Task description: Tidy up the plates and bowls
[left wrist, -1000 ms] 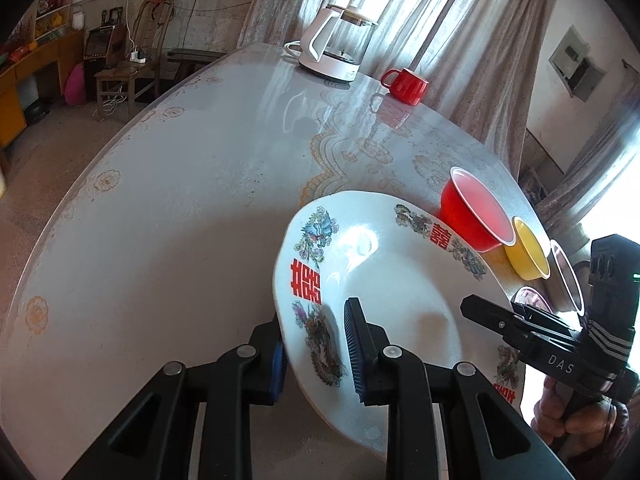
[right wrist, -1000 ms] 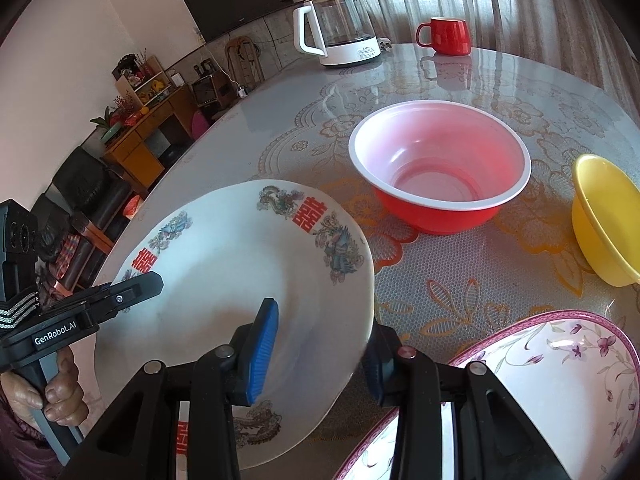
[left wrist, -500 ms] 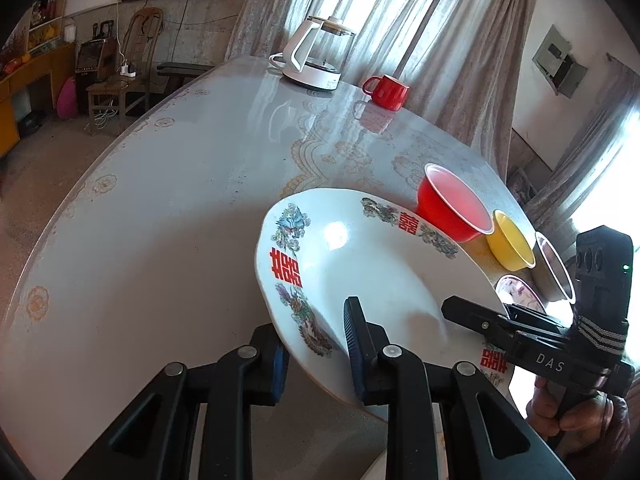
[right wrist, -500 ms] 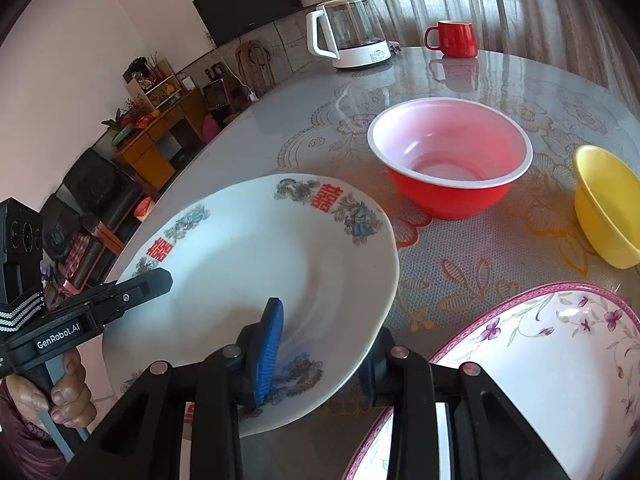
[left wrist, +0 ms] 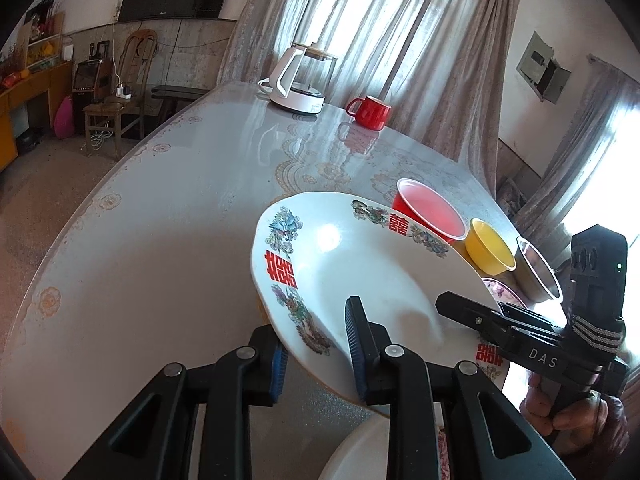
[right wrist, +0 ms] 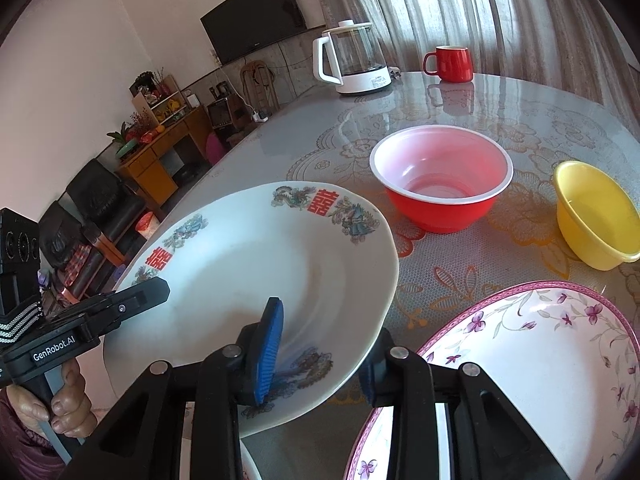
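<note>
A white plate [left wrist: 360,272] [right wrist: 260,264] with red double-happiness characters and dragon motifs hangs tilted above the table, held from both sides. My left gripper [left wrist: 316,354] is shut on its near left rim, one blue pad above and one below. My right gripper [right wrist: 320,364] is shut on the opposite rim. Each wrist view shows the other tool: the right gripper [left wrist: 452,312] reaches over the plate's right edge, the left gripper [right wrist: 156,292] over its left edge. A red bowl [right wrist: 440,184] and a yellow bowl [right wrist: 596,220] stand beyond the plate.
A purple-flowered plate [right wrist: 520,360] lies at the near right, a metal bowl [left wrist: 536,276] past it. Another white dish [left wrist: 360,452] sits under the grippers. A kettle [left wrist: 300,80] and a red mug [left wrist: 370,112] stand at the round table's [left wrist: 160,240] far side.
The plate has risen off the table between both grippers and drifted slightly toward the flowered plate. Both grips stay closed on its rim.
</note>
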Tool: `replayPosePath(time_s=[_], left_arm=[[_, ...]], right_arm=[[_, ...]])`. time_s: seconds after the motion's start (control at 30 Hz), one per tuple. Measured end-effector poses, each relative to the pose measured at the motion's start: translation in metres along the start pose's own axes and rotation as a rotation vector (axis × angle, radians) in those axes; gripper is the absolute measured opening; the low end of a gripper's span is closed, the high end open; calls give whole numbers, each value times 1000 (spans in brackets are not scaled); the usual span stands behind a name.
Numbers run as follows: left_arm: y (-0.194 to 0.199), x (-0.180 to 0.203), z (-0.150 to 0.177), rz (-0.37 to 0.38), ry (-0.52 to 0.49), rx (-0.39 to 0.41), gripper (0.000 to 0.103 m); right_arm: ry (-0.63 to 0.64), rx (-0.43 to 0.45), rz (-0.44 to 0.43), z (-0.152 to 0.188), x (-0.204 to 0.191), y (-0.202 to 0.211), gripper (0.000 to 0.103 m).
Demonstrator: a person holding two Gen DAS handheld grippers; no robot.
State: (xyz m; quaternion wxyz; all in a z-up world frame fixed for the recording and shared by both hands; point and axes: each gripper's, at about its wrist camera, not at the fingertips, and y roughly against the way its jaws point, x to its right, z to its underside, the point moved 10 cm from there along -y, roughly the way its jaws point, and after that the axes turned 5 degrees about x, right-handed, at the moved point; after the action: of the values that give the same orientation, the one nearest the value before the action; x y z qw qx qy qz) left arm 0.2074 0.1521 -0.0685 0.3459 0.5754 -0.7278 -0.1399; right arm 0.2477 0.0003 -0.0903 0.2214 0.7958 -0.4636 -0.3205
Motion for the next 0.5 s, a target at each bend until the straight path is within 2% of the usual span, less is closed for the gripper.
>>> replayPosePath(time_s=[0.3,0.5], left_arm=[[31,34,3,16,-47,50,28],[39,67,13,41,-84,43,30]], right_arm=[[10,77,-1,-1,-3,42,33],[-10,106,8,9,10,75,33]])
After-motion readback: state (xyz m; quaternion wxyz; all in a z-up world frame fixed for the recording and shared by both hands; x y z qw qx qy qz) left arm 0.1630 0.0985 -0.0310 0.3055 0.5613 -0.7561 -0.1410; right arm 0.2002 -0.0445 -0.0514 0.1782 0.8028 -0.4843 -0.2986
